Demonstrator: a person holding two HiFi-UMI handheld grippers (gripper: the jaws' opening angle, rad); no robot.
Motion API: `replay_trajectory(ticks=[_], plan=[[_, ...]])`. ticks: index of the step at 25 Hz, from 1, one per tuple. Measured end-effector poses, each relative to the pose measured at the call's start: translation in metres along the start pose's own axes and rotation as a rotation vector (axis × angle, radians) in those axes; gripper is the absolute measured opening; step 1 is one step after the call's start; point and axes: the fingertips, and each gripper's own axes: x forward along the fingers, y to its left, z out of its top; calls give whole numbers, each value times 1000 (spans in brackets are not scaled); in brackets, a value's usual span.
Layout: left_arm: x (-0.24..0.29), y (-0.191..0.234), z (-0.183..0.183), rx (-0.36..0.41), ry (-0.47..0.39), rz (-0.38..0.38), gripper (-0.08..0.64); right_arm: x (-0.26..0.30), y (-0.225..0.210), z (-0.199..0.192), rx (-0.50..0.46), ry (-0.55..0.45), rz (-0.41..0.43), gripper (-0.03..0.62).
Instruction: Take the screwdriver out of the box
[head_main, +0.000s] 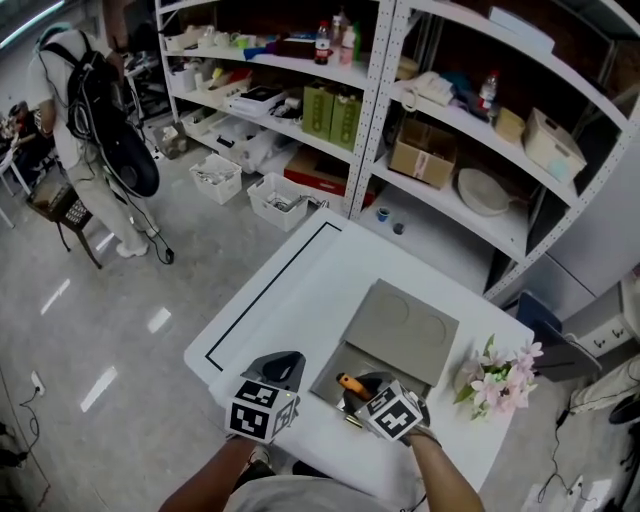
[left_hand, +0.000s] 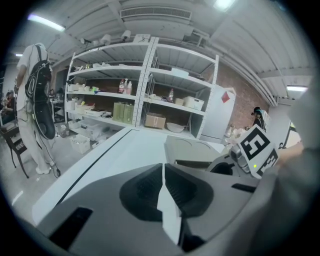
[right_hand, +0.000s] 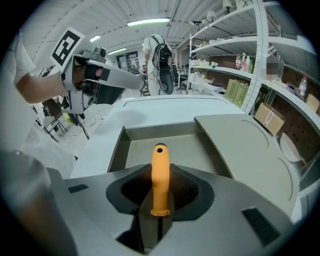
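An orange-handled screwdriver (right_hand: 160, 186) stands up between the jaws of my right gripper (right_hand: 160, 172), handle end pointing away over the open grey box (right_hand: 200, 150). The pads press on both sides of the handle. In the head view the handle (head_main: 349, 383) shows at the box's (head_main: 335, 362) near edge, just ahead of the right gripper (head_main: 360, 394). The flat lid (head_main: 402, 324) lies folded back behind the box. My left gripper (head_main: 291, 359) hovers over the white table left of the box, jaws together and nothing held (left_hand: 162, 169).
Pink artificial flowers (head_main: 502, 380) lie on the table (head_main: 290, 285) right of the box. Metal shelves (head_main: 440, 110) with cartons and bottles stand beyond the far edge. A person with a black bag (head_main: 95, 120) stands on the floor at the left.
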Motion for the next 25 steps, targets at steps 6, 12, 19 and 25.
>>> replay_trajectory(ticks=[6, 12, 19, 25], plan=[[-5, -5, 6, 18, -5, -64, 17, -3, 0, 0, 20, 24, -67, 114], [-16, -8, 7, 5, -13, -116, 17, -20, 0, 8, 76, -24, -153, 114], [-27, -16, 14, -9, -35, -177, 17, -59, -7, 23, 169, -125, -269, 114], [-36, -20, 22, -68, -49, -242, 17, -92, -6, 35, 220, -203, -358, 114]])
